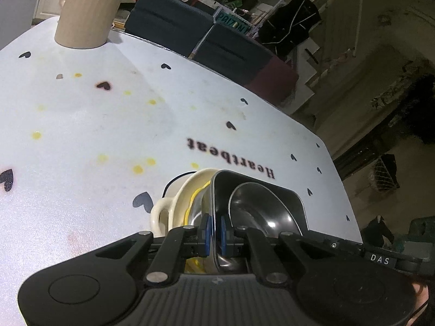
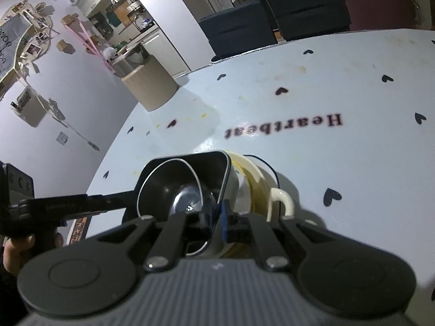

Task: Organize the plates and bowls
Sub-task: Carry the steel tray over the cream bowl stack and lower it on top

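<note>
left wrist view: left gripper is clamped on the near rim of the black rectangular plastic tray, which tops a nested stack on the white heart-print table. right wrist view: right gripper pinches the same tray's opposite rim; the cream handled ceramic bowl lies beneath.

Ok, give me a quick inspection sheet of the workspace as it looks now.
Surface: white tablecloth with black hearts, "Heartbeat" print, yellow stains.
Job's things: black square dish holding a black bowl, nested in a cream handled bowl.
Clutter: beige cylinder at the far edge.
Grippers: left gripper and right gripper both shut on the black square dish's rim.
Cables: nothing seen.
Surroundings: dark chairs, kitchen beyond.
</note>
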Available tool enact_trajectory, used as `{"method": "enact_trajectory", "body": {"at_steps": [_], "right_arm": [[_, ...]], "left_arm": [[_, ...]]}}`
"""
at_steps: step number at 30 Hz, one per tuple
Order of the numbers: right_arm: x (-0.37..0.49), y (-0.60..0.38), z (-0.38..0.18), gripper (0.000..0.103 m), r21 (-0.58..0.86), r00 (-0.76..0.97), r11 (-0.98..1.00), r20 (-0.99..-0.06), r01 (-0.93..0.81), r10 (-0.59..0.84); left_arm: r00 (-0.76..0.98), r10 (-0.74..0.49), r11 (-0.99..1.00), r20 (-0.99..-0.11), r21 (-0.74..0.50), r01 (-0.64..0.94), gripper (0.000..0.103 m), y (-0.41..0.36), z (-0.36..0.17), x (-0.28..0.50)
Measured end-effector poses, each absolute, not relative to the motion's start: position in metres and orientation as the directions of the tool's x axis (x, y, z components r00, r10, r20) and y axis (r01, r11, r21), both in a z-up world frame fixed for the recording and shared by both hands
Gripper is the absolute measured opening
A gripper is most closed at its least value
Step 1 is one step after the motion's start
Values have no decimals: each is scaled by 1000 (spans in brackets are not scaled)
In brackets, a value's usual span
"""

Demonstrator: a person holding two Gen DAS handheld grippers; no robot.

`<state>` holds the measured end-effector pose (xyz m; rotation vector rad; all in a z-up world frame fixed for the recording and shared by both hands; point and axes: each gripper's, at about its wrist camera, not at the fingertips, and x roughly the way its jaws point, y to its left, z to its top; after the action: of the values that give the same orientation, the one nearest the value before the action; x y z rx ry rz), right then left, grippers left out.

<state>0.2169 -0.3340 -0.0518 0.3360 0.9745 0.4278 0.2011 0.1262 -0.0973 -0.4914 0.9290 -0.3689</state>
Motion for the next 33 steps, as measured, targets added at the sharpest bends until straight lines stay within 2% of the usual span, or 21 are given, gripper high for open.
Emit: {"method": "enact_trajectory", "body": {"at_steps": [29,33], "right_arm": [[226,-325,-63,9,421,468,891,-761,-173,450],[226,-323,-65,13,409,470,897,-766,-171,439]], "left_arm": [[533,-486,844,-692,-531,80,7,123,-106,209],[524,-486,845,-699,-528,80,8,123,-107,209]]}}
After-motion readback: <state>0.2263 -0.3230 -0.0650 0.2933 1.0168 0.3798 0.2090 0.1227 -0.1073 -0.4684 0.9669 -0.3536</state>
